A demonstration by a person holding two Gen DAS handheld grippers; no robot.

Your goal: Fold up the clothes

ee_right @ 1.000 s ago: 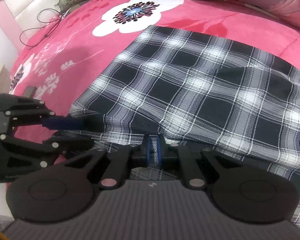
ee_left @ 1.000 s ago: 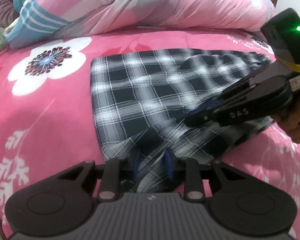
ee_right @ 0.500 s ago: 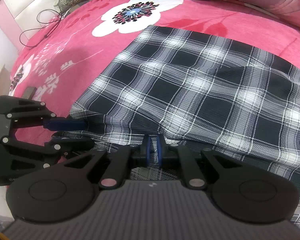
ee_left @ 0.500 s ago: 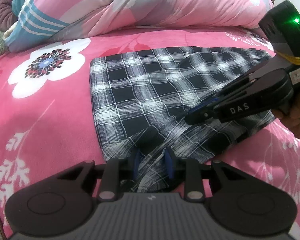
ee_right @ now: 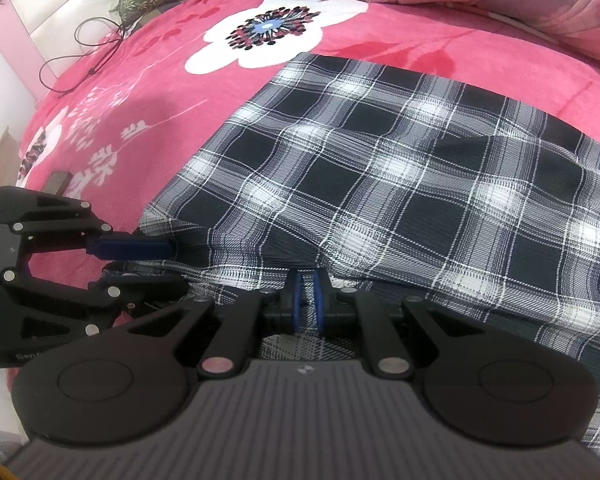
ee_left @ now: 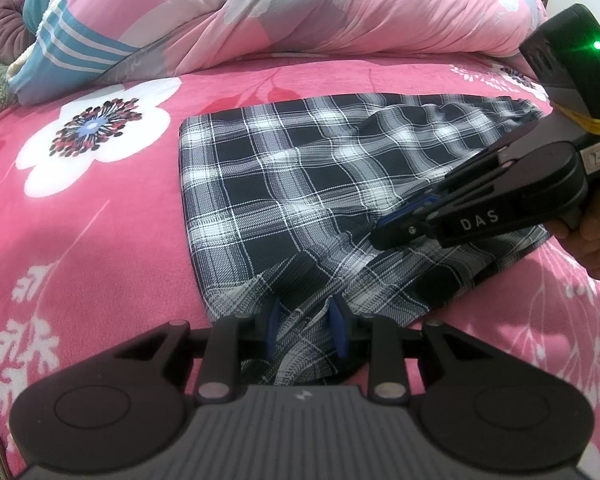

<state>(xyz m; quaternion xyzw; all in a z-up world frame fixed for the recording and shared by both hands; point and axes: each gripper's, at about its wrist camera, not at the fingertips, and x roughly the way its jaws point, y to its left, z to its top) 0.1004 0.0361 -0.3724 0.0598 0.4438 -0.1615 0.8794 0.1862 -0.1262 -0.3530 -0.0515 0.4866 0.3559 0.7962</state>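
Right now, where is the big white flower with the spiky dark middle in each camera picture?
Left wrist view: the white flower is at the upper left, printed on the pink blanket, left of the checked garment.
Right wrist view: the white flower is at the top centre, beyond the garment's far corner.
Shared landmark: the checked garment, lying beside the flower in both views.

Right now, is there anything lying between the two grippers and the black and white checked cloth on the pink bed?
Nothing visible. The left gripper and right gripper both already pinch the near edge of the black-and-white checked cloth.
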